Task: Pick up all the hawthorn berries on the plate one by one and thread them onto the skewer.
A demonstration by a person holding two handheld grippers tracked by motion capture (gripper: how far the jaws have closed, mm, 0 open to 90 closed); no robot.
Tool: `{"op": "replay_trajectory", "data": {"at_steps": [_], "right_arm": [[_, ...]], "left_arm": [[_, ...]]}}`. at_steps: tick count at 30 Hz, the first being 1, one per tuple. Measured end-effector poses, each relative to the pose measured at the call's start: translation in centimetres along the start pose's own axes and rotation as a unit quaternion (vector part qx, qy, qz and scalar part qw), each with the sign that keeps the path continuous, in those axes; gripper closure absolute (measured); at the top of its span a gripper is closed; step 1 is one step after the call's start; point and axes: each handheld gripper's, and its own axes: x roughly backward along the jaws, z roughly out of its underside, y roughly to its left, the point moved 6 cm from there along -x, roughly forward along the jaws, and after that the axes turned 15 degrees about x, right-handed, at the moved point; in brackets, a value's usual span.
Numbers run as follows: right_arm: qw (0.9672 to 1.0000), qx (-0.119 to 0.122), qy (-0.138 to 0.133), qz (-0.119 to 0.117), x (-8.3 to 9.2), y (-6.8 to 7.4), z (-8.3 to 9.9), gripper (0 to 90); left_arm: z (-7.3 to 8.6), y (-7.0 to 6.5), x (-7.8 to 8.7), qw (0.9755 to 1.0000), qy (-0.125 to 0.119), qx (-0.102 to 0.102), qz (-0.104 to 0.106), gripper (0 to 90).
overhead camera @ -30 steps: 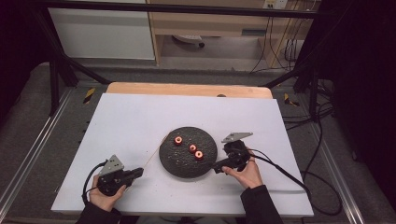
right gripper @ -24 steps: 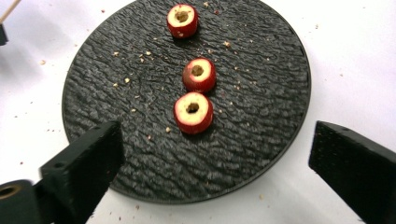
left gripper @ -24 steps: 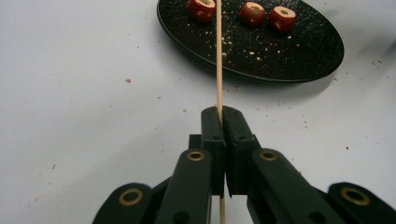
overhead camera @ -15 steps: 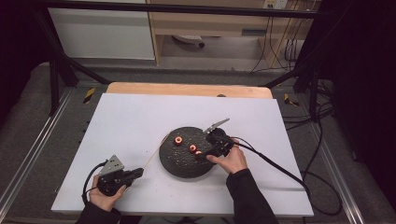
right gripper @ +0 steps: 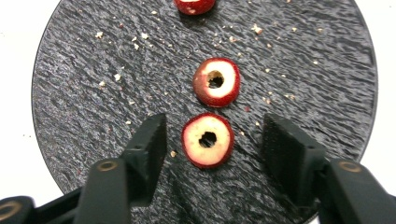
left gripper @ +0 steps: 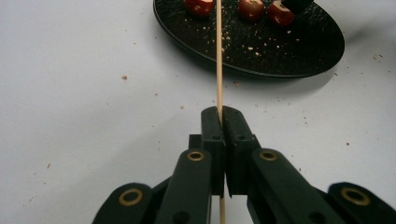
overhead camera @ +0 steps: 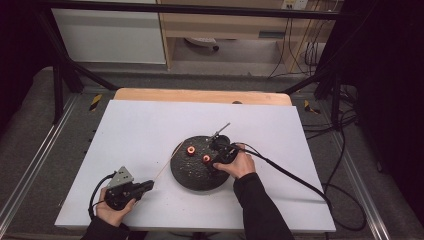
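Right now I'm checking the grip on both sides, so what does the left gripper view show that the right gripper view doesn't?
Left gripper view alone: the left gripper, jaws shut on a thin wooden skewer that runs toward the plate, with white table around it.

Right gripper view alone: the right gripper, whose jaws have just been closing, straddling the nearest fruit slice with gaps at both pads; each slice shows a cored hole.

Both: the black round plate with red-skinned slices and scattered crumbs.
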Motion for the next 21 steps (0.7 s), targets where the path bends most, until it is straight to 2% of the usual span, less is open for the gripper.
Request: {"op": "replay_trajectory", "data": {"at_steps": [12,14,21], "right_arm": [[0.9991,-0.024,0.021,-0.028,-0.81,-0.30,0.03,57.3],[0.9986,-0.034,0.022,-0.033,-0.78,-0.27,0.00,59.5],[0.9980,-0.043,0.026,-0.038,-0.78,-0.38,0.01,59.9]], "left_arm": [[0.08,-0.15,-0.09,1.0000,0.002,-0.004,0.001,87.5],[0.11,-0.19,-0.14,1.0000,0.002,-0.005,0.001,87.5],[0.12,-0.22,-0.15,1.0000,0.002,-0.005,0.001,87.5]]}}
